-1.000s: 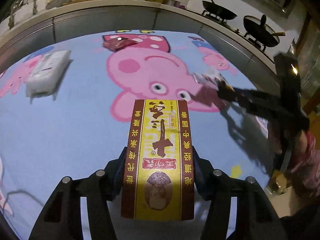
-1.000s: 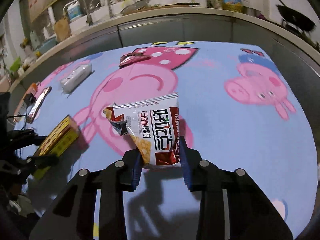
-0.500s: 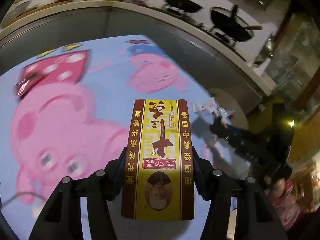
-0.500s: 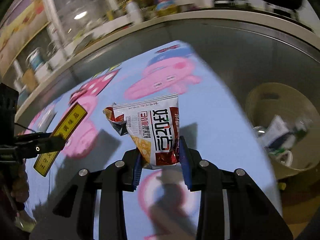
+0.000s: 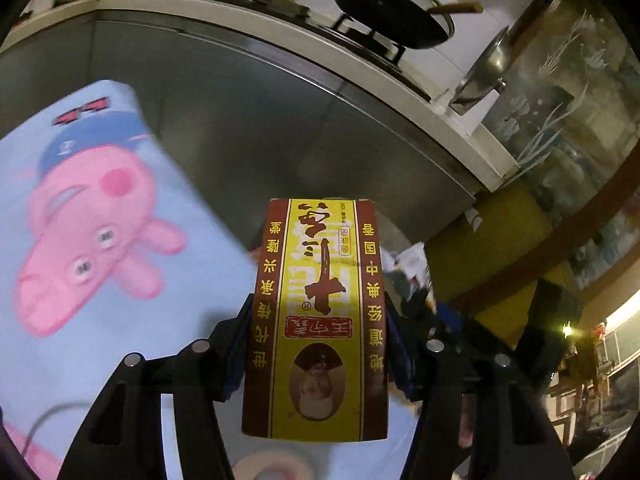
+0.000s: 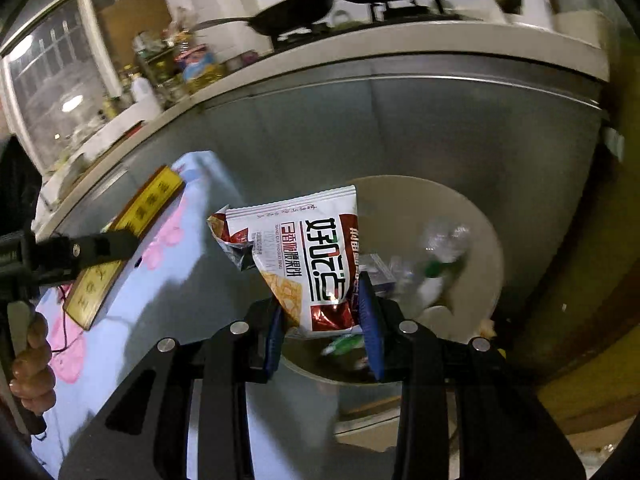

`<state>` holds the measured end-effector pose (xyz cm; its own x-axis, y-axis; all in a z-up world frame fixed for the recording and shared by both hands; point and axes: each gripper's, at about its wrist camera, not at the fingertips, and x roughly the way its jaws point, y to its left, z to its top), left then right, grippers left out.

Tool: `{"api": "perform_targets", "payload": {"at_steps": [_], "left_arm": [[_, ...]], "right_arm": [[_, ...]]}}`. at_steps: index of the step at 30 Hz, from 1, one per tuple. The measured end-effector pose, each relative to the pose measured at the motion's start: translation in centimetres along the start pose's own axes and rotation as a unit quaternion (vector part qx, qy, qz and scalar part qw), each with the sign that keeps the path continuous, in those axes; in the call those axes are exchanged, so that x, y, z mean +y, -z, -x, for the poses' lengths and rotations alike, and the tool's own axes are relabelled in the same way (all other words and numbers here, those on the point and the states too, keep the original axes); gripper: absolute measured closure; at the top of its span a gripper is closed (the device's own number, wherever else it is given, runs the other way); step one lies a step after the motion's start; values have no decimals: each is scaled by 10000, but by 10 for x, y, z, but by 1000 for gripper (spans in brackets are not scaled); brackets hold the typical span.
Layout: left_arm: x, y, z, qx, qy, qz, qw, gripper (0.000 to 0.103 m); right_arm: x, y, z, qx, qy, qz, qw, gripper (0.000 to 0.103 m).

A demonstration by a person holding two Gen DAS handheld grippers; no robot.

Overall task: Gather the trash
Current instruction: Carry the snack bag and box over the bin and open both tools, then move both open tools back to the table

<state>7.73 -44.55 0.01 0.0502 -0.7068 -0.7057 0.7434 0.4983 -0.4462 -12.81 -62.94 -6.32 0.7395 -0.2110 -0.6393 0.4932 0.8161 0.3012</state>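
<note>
My left gripper (image 5: pixel 318 344) is shut on a yellow and brown carton (image 5: pixel 318 312) and holds it in the air past the right edge of the table. The carton also shows in the right wrist view (image 6: pixel 120 240). My right gripper (image 6: pixel 322 320) is shut on a white and red snack bag (image 6: pixel 308 256) and holds it above the near rim of a round beige trash bin (image 6: pixel 476 216). The bin holds several pieces of trash, among them a crumpled clear bottle (image 6: pixel 440 240).
The table has a blue cloth with pink pig figures (image 5: pixel 80 232). A steel-fronted kitchen counter (image 5: pixel 260 92) runs behind it, with pans on a stove (image 5: pixel 392 12). A yellow cabinet (image 5: pixel 500 240) stands to the right of the bin.
Both grippers have swung right, off the table toward the bin. The right gripper with the snack bag is now over the bin's rim. Both still hold their items.
</note>
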Motion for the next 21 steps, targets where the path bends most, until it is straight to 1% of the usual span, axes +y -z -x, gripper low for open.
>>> {"api": "perform_targets", "payload": {"at_steps": [1, 2, 3, 4, 5, 6, 9, 12, 17, 20, 21], "left_arm": [[-4, -3, -7, 1, 42, 3, 10000, 44], [-8, -6, -14, -10, 90, 11, 10000, 45], [-13, -10, -23, -26, 110, 23, 9999, 43], [-18, -14, -34, -32, 42, 39, 10000, 28], [-21, -16, -40, -22, -20, 64, 10000, 16], [-22, -19, -46, -27, -60, 93, 9999, 15], [-24, -23, -58, 85, -60, 175, 9998, 15], [-21, -22, -52, 43, -16, 229, 9997, 15], [-10, -11, -22, -169, -173, 129, 9996, 15], [4, 1, 5, -398, -409, 42, 9984, 15], [12, 7, 19, -500, -570, 29, 9971, 16]], "right_arm": [[-6, 0, -3, 23, 40, -42, 10000, 67], [-11, 0, -6, 39, 81, -83, 9999, 58], [-14, 0, -9, 45, 112, -113, 9999, 52], [-17, 0, -12, 30, 162, -158, 9997, 46], [-20, 0, -12, -10, 227, -204, 9995, 45], [-21, -1, -14, -19, 254, -236, 9994, 44], [-24, -1, -12, -113, 246, -389, 9989, 41], [-22, 2, -5, -188, 242, -397, 9987, 40], [-13, 5, 9, -289, 101, -471, 9984, 40], [-1, 7, 18, -334, -89, -456, 9984, 41], [3, 5, 18, -351, -147, -421, 9984, 41]]}}
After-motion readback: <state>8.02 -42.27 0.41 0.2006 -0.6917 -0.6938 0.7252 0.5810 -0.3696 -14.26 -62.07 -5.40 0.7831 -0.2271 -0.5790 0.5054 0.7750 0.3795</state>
